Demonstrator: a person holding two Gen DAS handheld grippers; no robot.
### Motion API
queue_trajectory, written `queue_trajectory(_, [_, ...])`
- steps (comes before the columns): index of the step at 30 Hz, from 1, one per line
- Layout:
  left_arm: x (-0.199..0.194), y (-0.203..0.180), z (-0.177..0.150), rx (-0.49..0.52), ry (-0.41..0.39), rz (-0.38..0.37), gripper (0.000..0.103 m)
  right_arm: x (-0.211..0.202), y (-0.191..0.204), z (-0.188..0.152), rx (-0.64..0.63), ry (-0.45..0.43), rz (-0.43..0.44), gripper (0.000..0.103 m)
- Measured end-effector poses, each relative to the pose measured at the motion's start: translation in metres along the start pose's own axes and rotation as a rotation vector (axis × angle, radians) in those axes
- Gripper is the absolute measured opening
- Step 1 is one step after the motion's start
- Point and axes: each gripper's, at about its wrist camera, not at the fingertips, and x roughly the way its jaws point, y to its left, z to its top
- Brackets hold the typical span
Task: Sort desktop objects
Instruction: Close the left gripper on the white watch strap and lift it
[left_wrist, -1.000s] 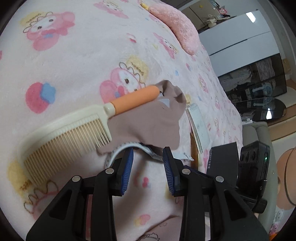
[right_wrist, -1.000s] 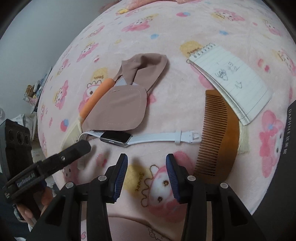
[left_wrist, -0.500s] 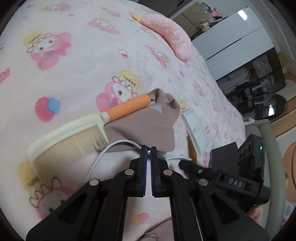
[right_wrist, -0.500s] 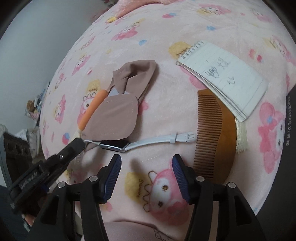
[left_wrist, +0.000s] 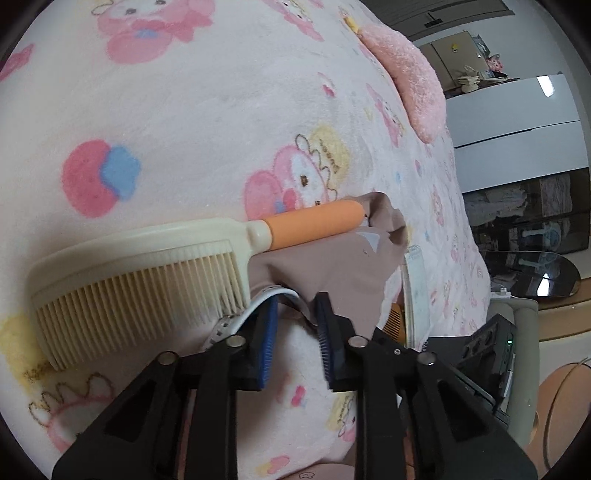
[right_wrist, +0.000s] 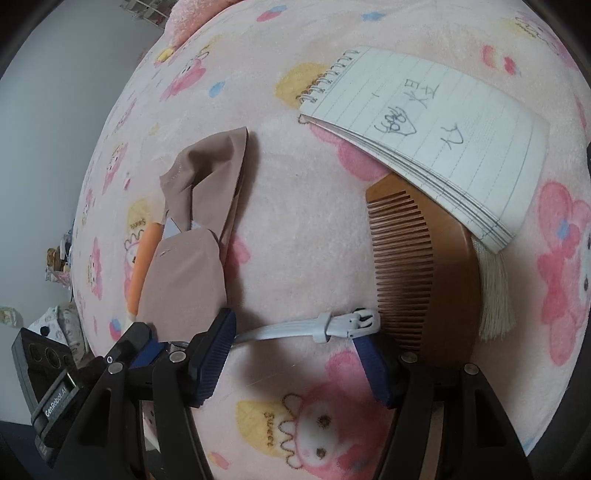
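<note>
A cream comb with an orange handle (left_wrist: 155, 273) lies on the pink blanket, its handle partly under a brown cloth mask (left_wrist: 332, 266). A white-strapped smartwatch (right_wrist: 314, 328) lies below the cloth (right_wrist: 192, 266); its face is hidden. My left gripper (left_wrist: 295, 328) is open with its jaws at the watch strap (left_wrist: 258, 299) and the cloth's near edge. My right gripper (right_wrist: 291, 365) is open wide, straddling the strap's buckle end. A wooden comb (right_wrist: 417, 277) lies partly under a spiral notepad (right_wrist: 424, 136).
A pink plush cushion (left_wrist: 410, 85) lies at the far end of the blanket (left_wrist: 184, 110). A black box (left_wrist: 436, 339) lies at the blanket's right edge. The left gripper's body (right_wrist: 85, 376) shows at lower left in the right wrist view.
My left gripper was shut half a second ago and is now open, lower and closer to the watch and cloth. My right gripper has moved forward and down over the strap.
</note>
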Motion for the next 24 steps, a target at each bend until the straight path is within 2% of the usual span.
queue_trajectory(2, [0.001, 0.001, -0.003, -0.005, 0.01, -0.009, 0.008, 0.0, 0.005, 0.001, -0.014, -0.011, -0.022, 0.032])
queue_trajectory(5, [-0.002, -0.002, -0.01, 0.024, 0.031, 0.01, 0.005, -0.002, 0.012, -0.001, -0.033, -0.026, -0.019, 0.019])
queue_trajectory(8, [-0.009, 0.0, -0.02, 0.064, 0.046, 0.037, 0.005, -0.009, 0.022, -0.007, -0.058, -0.052, -0.01, 0.015])
queue_trajectory(13, [-0.014, 0.01, -0.022, 0.084, 0.064, -0.046, 0.007, -0.019, 0.025, -0.017, -0.049, -0.066, 0.036, 0.014])
queue_trajectory(15, [-0.013, 0.01, -0.018, 0.072, 0.05, -0.051, 0.008, -0.018, 0.023, -0.013, -0.042, -0.059, 0.037, 0.015])
queue_trajectory(16, [-0.012, 0.011, -0.015, 0.06, 0.041, -0.061, 0.013, -0.018, 0.016, -0.013, -0.04, -0.048, 0.036, 0.016])
queue_trajectory(20, [-0.002, 0.01, -0.004, 0.015, 0.025, -0.071, 0.019, -0.009, 0.009, -0.012, -0.045, -0.021, 0.039, 0.018])
queue_trajectory(21, [-0.001, 0.008, -0.002, 0.013, 0.027, -0.074, 0.019, -0.02, -0.005, -0.021, -0.054, -0.02, 0.039, 0.017])
queue_trajectory(24, [0.0, 0.006, -0.001, 0.001, 0.049, -0.11, 0.024, -0.032, -0.003, -0.026, -0.083, -0.064, 0.037, 0.01])
